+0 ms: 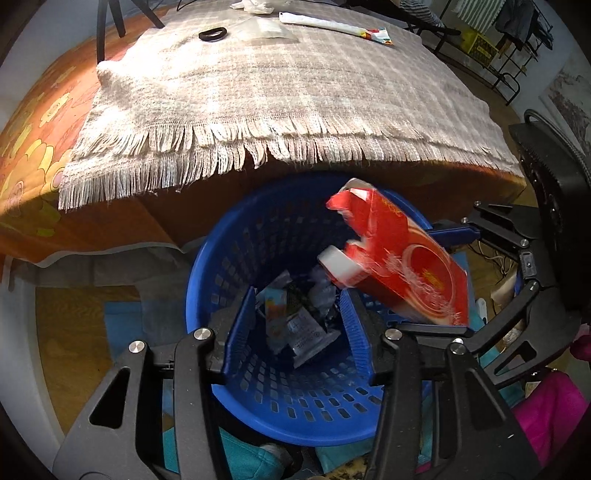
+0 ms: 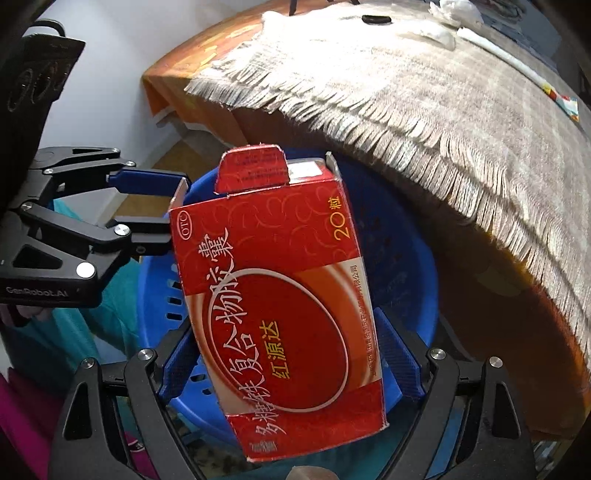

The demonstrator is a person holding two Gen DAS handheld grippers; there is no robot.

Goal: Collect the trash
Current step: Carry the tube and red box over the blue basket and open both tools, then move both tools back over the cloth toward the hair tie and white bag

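Below the tabletop edge, a round blue plastic basket with slotted walls (image 1: 229, 240) (image 2: 399, 258) stands on the floor, holding a few crumpled printed wrappers (image 1: 295, 325) at its bottom. The left claw (image 1: 297, 332) hangs over the basket's mouth pointing steeply down; its blue pads stand moderately apart with nothing between them, only the wrappers showing through the gap. The right claw (image 2: 288, 362) is spread wide around a red cardboard medicine box with yellow and white lettering (image 2: 280, 295) (image 1: 402, 258); the box's two narrow sides meet the blue pads, so it looks gripped across its width. The box is above the basket opening, tilted, its opened flap end pointing down and away from the right wrist camera. In the left wrist view the box is blurred, and a white rounded thing (image 1: 338, 266), also blurred, shows at its open lower end; what it is I cannot tell. The two claws are close together over the basket, apart from each other.

An orange flowered cloth (image 1: 37, 147) covers the tabletop; over it lies a beige woven cloth with a fringed edge (image 1: 277, 92) (image 2: 406, 92) hanging just above the basket. On the far part of it lie a black ring (image 1: 213, 34) (image 2: 376, 18), a clear plastic bag (image 1: 266, 31) and a long white wrapper with a colourful end (image 1: 332, 24) (image 2: 509, 59), all well apart from the basket.
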